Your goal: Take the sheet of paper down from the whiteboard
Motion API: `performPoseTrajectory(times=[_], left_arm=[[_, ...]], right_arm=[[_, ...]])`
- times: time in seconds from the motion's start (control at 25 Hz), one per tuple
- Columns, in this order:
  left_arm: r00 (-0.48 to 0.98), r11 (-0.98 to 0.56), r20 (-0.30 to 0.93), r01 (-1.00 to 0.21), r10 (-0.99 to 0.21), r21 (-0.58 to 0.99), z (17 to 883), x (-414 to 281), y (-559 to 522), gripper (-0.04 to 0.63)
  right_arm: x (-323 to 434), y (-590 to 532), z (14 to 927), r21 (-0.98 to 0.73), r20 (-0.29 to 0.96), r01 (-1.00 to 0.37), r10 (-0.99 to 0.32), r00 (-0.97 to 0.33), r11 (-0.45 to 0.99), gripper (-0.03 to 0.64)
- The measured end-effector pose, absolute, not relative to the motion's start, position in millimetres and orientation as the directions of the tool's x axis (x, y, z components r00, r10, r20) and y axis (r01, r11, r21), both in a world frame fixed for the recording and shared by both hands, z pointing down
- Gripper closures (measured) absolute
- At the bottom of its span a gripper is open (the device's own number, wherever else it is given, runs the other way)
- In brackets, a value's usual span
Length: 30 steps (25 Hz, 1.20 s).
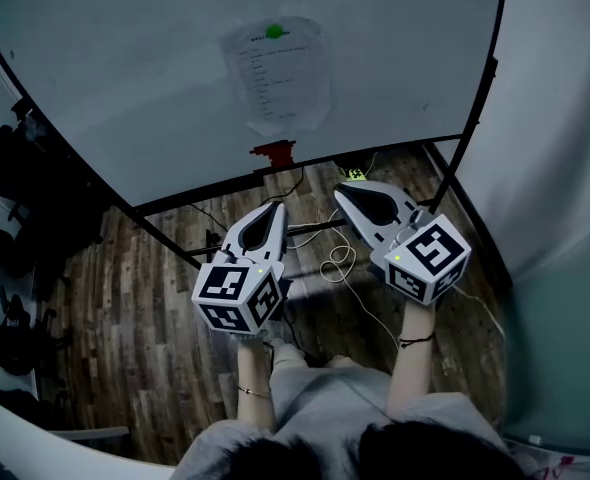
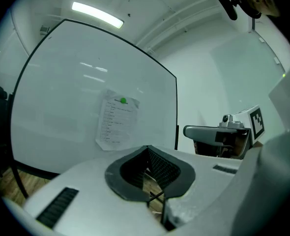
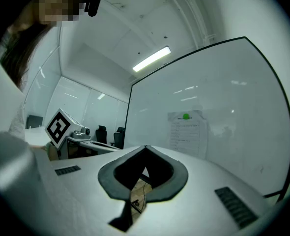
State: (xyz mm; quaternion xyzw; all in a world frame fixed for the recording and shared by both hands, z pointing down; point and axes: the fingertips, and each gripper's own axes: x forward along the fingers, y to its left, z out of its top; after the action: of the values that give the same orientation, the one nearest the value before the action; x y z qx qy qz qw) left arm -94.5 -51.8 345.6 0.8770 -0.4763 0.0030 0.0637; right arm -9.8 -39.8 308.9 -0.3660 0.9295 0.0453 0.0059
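While the sheet of paper [image 1: 277, 76] hangs on the whiteboard [image 1: 125, 98] in the upper middle of the head view, pinned near its top edge by a green magnet [image 1: 274, 31], both grippers sit lower in the frame, well apart from it. The left gripper [image 1: 272, 210] lies left of centre with its tips aimed up the frame towards the board, and the paper stands above and slightly right of those tips. The right gripper [image 1: 341, 192] lies right of centre, angled toward the upper left, so the paper is up and to the left of its tips. Neither touches the sheet or the board.

In the left gripper view the jaws are pressed together with nothing between them, and the paper shows just above them, a little left of centre. In the right gripper view the jaws are likewise closed and empty, with the paper above and to the right of them.

Both grippers are held roughly level, side by side. The left forearm [image 1: 254, 373] and right forearm [image 1: 413, 353] reach up from the bottom edge, each with a thin band at the wrist. A small red object [image 1: 273, 152] sits at the board's lower edge directly under the paper, and cables [image 1: 340, 263] trail over the wooden floor [image 1: 145, 318] beneath the grippers.
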Motion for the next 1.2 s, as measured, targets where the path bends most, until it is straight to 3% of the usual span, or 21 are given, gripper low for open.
performPoseTrajectory(times=[1.2], left_arm=[[0.534, -0.531, 0.094, -0.845, -0.84, 0.06, 349, -86, -121, 0.589]], right_arm=[[-10, -121, 323, -0.017, -0.039, -0.697, -0.697, -0.716, 0.716, 0.617]])
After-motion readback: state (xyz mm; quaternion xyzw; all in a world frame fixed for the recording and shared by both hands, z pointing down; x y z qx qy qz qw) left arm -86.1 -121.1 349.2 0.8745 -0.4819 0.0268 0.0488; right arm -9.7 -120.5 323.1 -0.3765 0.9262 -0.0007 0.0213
